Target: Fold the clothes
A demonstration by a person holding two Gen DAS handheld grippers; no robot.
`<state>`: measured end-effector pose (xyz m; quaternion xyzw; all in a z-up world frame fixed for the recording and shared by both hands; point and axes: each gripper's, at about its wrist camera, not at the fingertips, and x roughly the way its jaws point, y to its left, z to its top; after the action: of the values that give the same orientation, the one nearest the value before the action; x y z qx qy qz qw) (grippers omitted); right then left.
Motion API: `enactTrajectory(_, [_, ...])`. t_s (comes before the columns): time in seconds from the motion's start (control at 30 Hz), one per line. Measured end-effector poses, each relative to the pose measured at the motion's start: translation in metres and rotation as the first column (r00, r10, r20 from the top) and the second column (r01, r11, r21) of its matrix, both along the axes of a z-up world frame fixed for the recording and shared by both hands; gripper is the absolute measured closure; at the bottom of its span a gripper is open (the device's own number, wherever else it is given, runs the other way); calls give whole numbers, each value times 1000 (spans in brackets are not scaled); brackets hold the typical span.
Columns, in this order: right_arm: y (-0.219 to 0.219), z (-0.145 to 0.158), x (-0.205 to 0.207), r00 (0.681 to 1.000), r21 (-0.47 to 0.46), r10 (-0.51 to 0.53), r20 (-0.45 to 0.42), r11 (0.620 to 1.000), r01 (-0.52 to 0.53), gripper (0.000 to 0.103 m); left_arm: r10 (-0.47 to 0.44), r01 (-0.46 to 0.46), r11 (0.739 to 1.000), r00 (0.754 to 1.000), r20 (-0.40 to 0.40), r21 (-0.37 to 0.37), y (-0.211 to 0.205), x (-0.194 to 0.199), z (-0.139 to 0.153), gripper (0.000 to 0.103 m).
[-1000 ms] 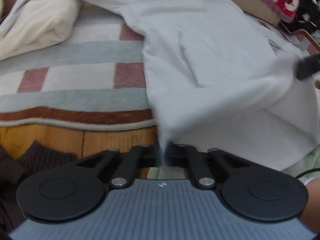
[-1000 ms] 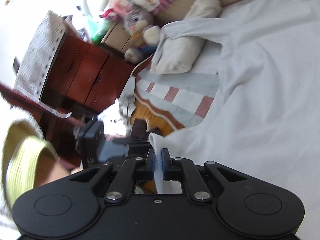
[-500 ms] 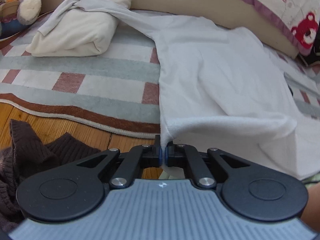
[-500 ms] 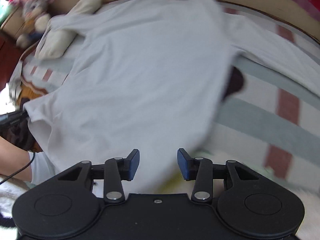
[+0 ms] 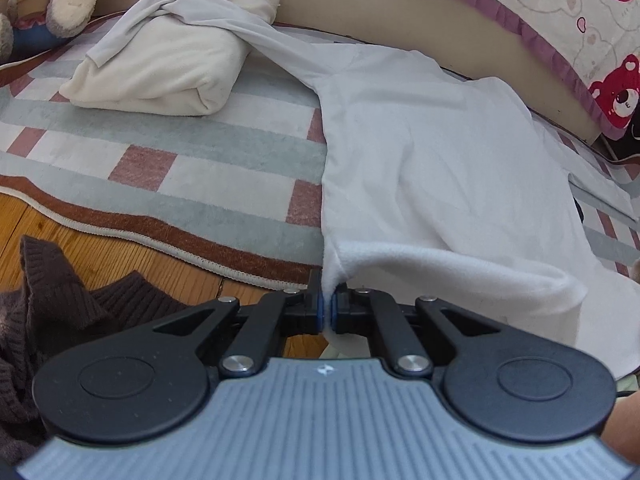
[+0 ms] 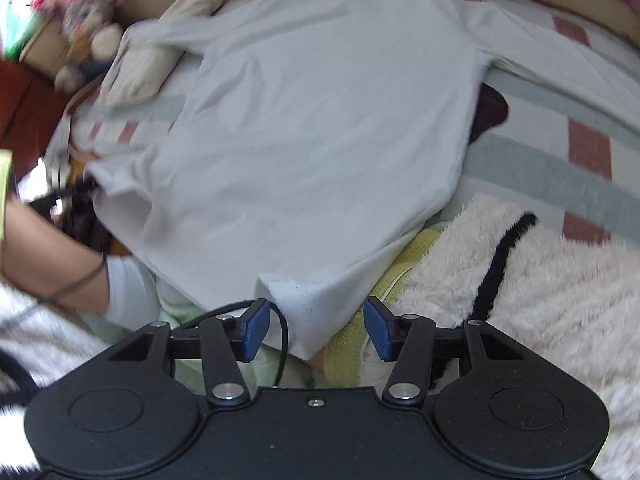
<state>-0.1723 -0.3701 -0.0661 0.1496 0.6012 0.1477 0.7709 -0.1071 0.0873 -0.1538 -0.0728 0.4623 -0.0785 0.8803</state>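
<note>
On a striped rug [image 5: 224, 148] of grey, white and dusty-red blocks, edged in brown, lies a pale shirt [image 5: 432, 168], spread flat with its body running from near to far. Its left sleeve trails away to the far left and drapes over a folded cream bundle [image 5: 160, 72] resting on the rug. Beyond the rug runs a tan base [image 5: 384, 12], and above it at the far right hangs bedding [image 5: 572, 20] printed with red bears and trimmed in purple. A plush toy [image 5: 52, 0] sits at the far left corner. Nearer, bare wooden floor [image 5: 104, 248] shows past the rug's edge, with a dark brown knit [image 5: 48, 304] heaped on it at the near left.

At the shirt's near left corner, the left gripper [image 5: 329, 312] has its jaws pressed together on the hem, which lifts into a soft fold toward the right.

From the right wrist view, the shirt covers most of the rug, slightly blurred. The right gripper [image 6: 316, 330] has just been opening; its jaws stand spread, with the shirt's near right corner hanging between them but touching neither blue pad [image 6: 256, 330]. A fluffy white garment [image 6: 520, 280] with a black stripe lies at the near right, over a yellow-green cloth [image 6: 400, 264]. An arm [image 6: 48, 264] reaches in at the left.
</note>
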Motion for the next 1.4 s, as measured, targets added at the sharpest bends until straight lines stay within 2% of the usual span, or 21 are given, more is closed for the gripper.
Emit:
enactTrajectory(0.07, [-8,-2,3,998,71,-61,-26,996,63,45,-8,8,1000,1000,-5,7,-1,3,0,99])
enactTrajectory(0.13, [-8,-10,6,994,88,-91,-59,991,96,46,-21,21,1000,1000,-15,23,-2,7,-1,99])
enactTrajectory(0.2, [5,-12,8,999,-3,-51,-2,999,51,64,-28,29,999,999,-30,37,-4,12,-2,99])
enactTrajectory(0.23, [12,-9,7,999,-67,-15,48,998,18,97,-34,35,998,999,-36,43,-4,14,-2,99])
enactTrajectory(0.27, [15,-2,4,995,-111,16,97,994,-5,97,-44,45,998,999,-32,46,-4,14,2,99])
enactTrajectory(0.37, [4,36,-16,970,-134,53,239,991,-22,98,-70,71,997,997,-12,9,4,3,23,100])
enactTrajectory(0.47, [-23,72,-51,944,-157,-4,331,986,59,100,-43,38,994,998,-53,-99,22,-12,28,100])
enactTrajectory(0.53, [-39,72,-73,938,-147,-72,338,981,129,100,-27,12,987,995,-93,-159,30,-20,16,100])
enactTrajectory(0.57, [-45,69,-81,937,-140,-107,331,977,161,101,-19,-2,984,993,-113,-180,33,-23,9,100])
enactTrajectory(0.7, [-46,46,-94,939,-102,-178,293,971,216,101,13,-38,986,989,-149,-161,33,-22,-10,99])
enactTrajectory(0.77, [-47,51,-96,924,-53,-217,315,968,245,101,39,-61,982,991,-125,-180,40,-24,-10,98])
enactTrajectory(0.83, [-53,47,-96,919,-79,-235,317,959,272,101,67,-85,973,994,-92,-216,51,-30,-8,86])
enactTrajectory(0.9, [-58,33,-95,928,-122,-247,279,950,289,101,95,-106,961,994,-58,-255,61,-38,-6,84])
enactTrajectory(1.0, [-59,25,-98,928,-87,-268,260,950,299,101,97,-100,959,995,-22,-264,65,-50,-5,83])
enactTrajectory(1.03, [-57,26,-99,926,-90,-268,267,950,300,101,83,-83,961,996,-14,-265,66,-53,-6,80])
enactTrajectory(1.13, [-50,23,-99,946,-178,-200,255,952,249,101,47,-65,970,996,-81,-234,68,-55,-14,67])
enactTrajectory(1.2, [-47,27,-98,960,-203,-150,236,958,200,98,37,-71,971,989,-145,-231,72,-53,-18,67])
enactTrajectory(1.27, [-47,39,-98,967,-199,-106,232,968,154,81,46,-86,967,985,-168,-240,77,-54,-15,66])
enactTrajectory(1.3, [-48,47,-99,967,-180,-86,240,975,132,78,59,-100,961,984,-165,-257,82,-56,-9,65])
enactTrajectory(1.37, [-56,66,-102,958,-50,-74,278,995,92,58,84,-129,948,983,-161,-292,92,-58,2,59])
enactTrajectory(1.4, [-63,76,-102,950,28,-89,298,996,85,56,97,-142,940,983,-155,-312,97,-59,8,58])
